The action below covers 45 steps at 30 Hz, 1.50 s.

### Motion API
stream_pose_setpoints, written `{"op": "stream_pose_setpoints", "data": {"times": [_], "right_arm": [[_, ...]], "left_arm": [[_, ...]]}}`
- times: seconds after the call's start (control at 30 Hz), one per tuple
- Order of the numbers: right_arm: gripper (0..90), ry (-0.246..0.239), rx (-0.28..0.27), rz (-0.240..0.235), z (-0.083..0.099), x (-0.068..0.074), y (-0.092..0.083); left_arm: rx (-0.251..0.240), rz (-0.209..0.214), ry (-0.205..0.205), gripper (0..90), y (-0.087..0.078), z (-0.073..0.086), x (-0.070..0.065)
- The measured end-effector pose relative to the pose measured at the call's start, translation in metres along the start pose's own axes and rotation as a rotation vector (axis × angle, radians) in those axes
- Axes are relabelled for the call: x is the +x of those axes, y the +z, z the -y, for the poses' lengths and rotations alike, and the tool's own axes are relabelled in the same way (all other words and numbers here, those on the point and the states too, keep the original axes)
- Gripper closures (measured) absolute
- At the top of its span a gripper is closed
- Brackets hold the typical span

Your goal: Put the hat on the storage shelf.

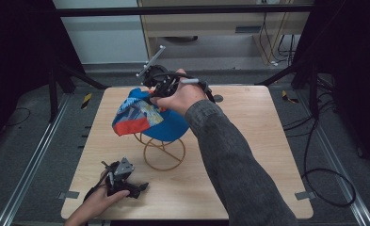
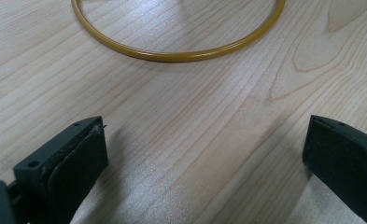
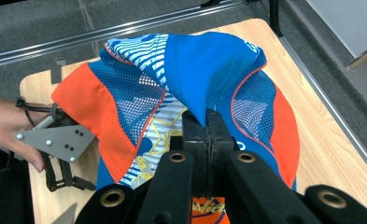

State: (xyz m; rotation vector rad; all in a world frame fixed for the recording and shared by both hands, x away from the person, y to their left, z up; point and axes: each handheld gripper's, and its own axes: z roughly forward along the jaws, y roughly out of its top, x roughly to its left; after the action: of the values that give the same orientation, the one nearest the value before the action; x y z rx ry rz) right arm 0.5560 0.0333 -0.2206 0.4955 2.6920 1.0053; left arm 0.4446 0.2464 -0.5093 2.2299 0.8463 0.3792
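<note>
Right tool (image 3: 207, 128) is clamped on a fold of the blue and orange cap (image 3: 190, 70), which hangs over the gold wire stand (image 1: 163, 149). Pulling sideways could tip the stand, since the cap drapes its top. Left tool (image 2: 204, 154) rests wide open on the table (image 2: 181, 116), near the stand's ring base.

Cap (image 3: 209, 65) at the black right tool (image 3: 208, 121): blue, orange panels, blue mesh, white-striped print. Wire stand (image 1: 164, 150): gold. Counter (image 1: 248, 155): pale woodgrain.
</note>
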Motion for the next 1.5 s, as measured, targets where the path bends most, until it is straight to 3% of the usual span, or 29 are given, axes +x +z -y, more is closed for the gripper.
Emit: {"op": "stream_pose_setpoints", "data": {"times": [0.3,0.53,0.77,1.1,1.2,1.5], "right_arm": [[89.3,-0.008,0.025,-0.003,0.001,0.003,0.006],[89.2,-0.007,0.014,-0.007,0.002,0.003,0.005],[89.0,0.028,0.005,-0.005,0.012,-0.004,0.002],[88.5,0.016,0.011,-0.015,0.006,-0.001,0.01],[83.7,0.021,0.008,-0.015,0.007,-0.002,0.01],[57.3,0.043,-0.016,0.002,0.011,0.0,0.004]], "left_arm": [[-0.002,0.001,-0.002,0.0,0.0,0.0,0.0],[-0.002,0.0,-0.001,0.0,0.0,0.0,0.0],[-0.002,0.0,-0.002,0.0,0.0,0.0,0.0],[-0.002,-0.001,-0.002,0.0,0.0,0.0,0.0],[-0.001,0.0,-0.002,0.0,0.0,0.0,0.0],[-0.002,0.001,-0.001,0.0,0.0,0.0,0.0]]}}
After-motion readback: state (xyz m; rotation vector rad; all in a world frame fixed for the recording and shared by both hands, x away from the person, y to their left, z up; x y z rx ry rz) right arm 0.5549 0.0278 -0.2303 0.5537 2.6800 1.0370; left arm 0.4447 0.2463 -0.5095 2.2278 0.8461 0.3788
